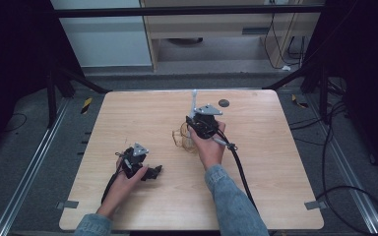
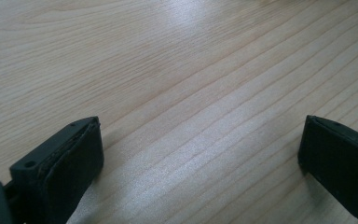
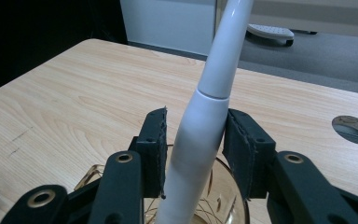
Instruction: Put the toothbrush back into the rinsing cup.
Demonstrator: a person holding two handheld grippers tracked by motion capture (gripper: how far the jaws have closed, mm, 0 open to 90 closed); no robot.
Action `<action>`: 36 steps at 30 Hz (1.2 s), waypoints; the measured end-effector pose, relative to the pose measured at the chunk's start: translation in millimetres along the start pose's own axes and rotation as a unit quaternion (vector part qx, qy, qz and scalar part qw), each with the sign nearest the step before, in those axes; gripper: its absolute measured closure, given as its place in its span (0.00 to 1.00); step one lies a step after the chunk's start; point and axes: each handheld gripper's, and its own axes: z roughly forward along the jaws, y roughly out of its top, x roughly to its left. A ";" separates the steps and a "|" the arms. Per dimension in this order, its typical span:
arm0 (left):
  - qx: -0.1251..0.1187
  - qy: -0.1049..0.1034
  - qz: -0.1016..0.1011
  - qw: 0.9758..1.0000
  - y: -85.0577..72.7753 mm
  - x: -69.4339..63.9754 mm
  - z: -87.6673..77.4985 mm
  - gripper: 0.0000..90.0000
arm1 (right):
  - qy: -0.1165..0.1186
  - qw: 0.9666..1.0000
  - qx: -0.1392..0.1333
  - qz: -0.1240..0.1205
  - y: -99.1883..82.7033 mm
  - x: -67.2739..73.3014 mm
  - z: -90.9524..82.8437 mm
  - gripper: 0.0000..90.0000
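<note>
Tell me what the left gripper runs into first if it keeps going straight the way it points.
Probably just the bare wooden table: the left gripper looks slightly down along it, jaws wide apart with nothing between or ahead of them.

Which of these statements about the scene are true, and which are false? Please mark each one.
1. A white toothbrush handle stands between the pads of the right claw. True.
2. The toothbrush handle lies flat on the table. False: it stands nearly upright, its lower end in a clear amber glass cup.
3. The left claw holds a spoon. False: its jaws stand wide apart over bare wooden table with nothing between them.
4. A round dark hole is in the tabletop near its far edge. True.
5. In the high view, the left claw is raised high over the cup. False: it sits low at the near left, apart from the cup.
</note>
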 end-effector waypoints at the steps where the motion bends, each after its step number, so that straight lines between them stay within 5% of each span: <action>1: 0.000 0.000 0.000 1.000 0.0 0.0 0.0 0.00 | -0.001 1.000 0.001 0.000 0.2 -0.5 -0.4 0.66; 36: 0.000 0.000 0.000 1.000 0.0 -0.1 0.0 0.00 | -0.009 1.000 0.008 -0.007 -3.1 -12.6 -24.8 0.69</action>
